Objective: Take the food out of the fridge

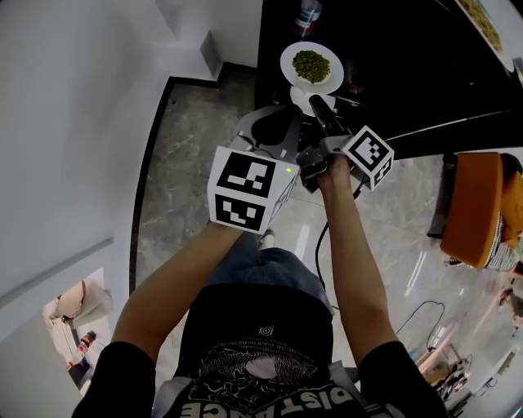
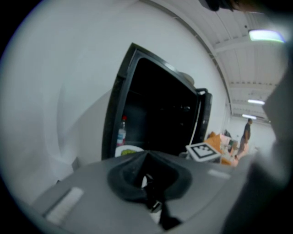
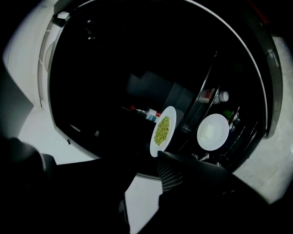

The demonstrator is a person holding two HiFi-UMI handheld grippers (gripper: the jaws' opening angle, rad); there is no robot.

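Food: green bits (image 1: 311,64) heaped in the middle of a white plate (image 1: 288,59), not yet taken out.
Where the food is: inside the open fridge (image 1: 392,73), on its dark floor near the front edge and toward the left side of the opening.
Bottle: a clear bottle (image 1: 308,16) with a red cap stands just beyond the plate, farther into the fridge.
Second plate: another white plate (image 3: 213,131) with something pale on it sits near the first one; in the head view it is mostly covered by the right gripper.
Fridge door: the door (image 2: 204,116) stands open at the right of the dark opening.
Left gripper: the left gripper (image 1: 274,118) is held in front of the fridge, short of the opening; its grey jaws are clenched together with nothing between them.
Right gripper: the right gripper (image 1: 319,106) points at the plates from just in front of the fridge; its black jaws are spread, with only the pale floor showing in the gap, and their tips are near the rim of the plate of green food without holding it.
Floor: grey stone tiles (image 1: 188,163) with a dark border run along the white wall (image 1: 73,122) at the left.
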